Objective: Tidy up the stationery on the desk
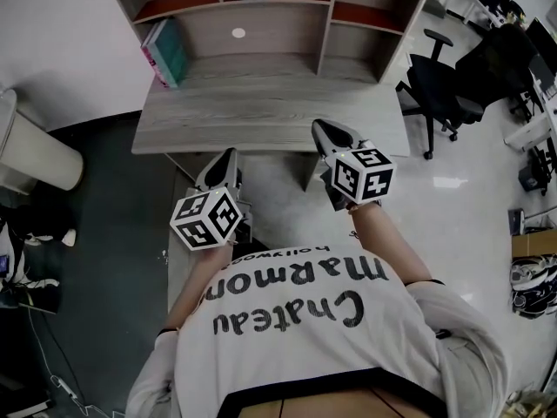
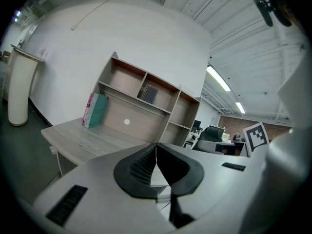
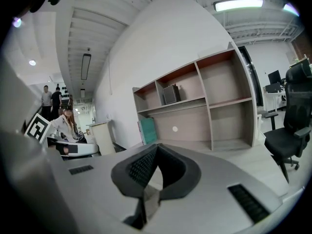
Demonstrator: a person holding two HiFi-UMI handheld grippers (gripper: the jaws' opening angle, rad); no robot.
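While the left gripper (image 1: 228,158) and right gripper (image 1: 323,130) hover at mid-frame before the desk (image 1: 261,111), fingers pressed together on nothing, the only stationery visible, some books (image 1: 165,52), leans at the desk's upper left; the bare top suggests tidying is essentially finished

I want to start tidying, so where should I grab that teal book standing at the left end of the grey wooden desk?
Probably the teal book's front upright edge, near the top, approached from the desk's open front with the left gripper. It stands on end beside the shelf unit's left wall, leaving that edge free to pinch across. Open the shut jaws first.
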